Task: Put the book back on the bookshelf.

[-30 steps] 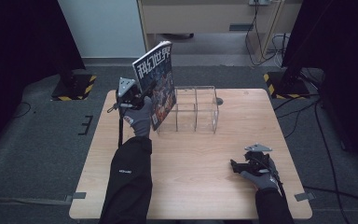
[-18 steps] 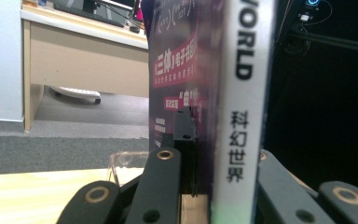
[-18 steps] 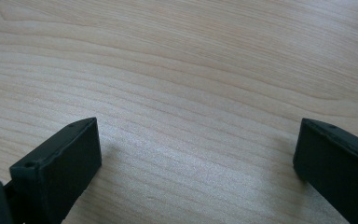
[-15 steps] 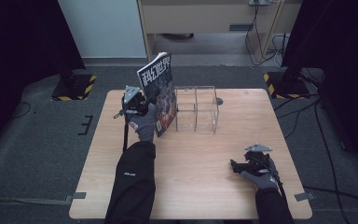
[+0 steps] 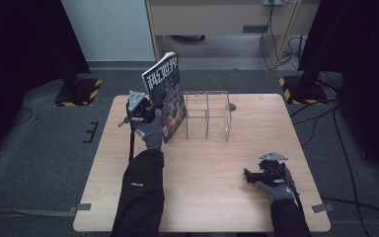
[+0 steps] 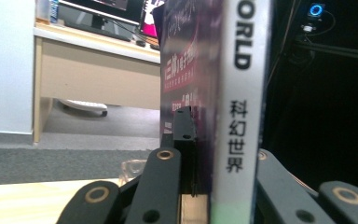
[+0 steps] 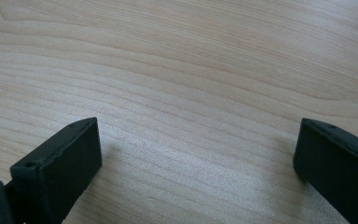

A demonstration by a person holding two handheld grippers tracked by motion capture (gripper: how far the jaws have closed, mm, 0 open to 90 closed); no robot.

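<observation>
- The left gripper [image 5: 150, 116] is clamped on a magazine [image 5: 167, 94], its jaws pressed on both sides near the spine.
- Since a second ago the magazine has swung from a lean to nearly upright, and has moved closer to the clear rack [image 5: 208, 114]; it now stands just left of it.
- That likely means it is being lined up to slot into a compartment.
- The right gripper [image 5: 250, 176] rests on the table [image 5: 212, 197], jaws wide apart, holding nothing.

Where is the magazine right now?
In the high view, the magazine stands upright at the table's back left, clamped in the left tool, just left of the clear rack.
</observation>
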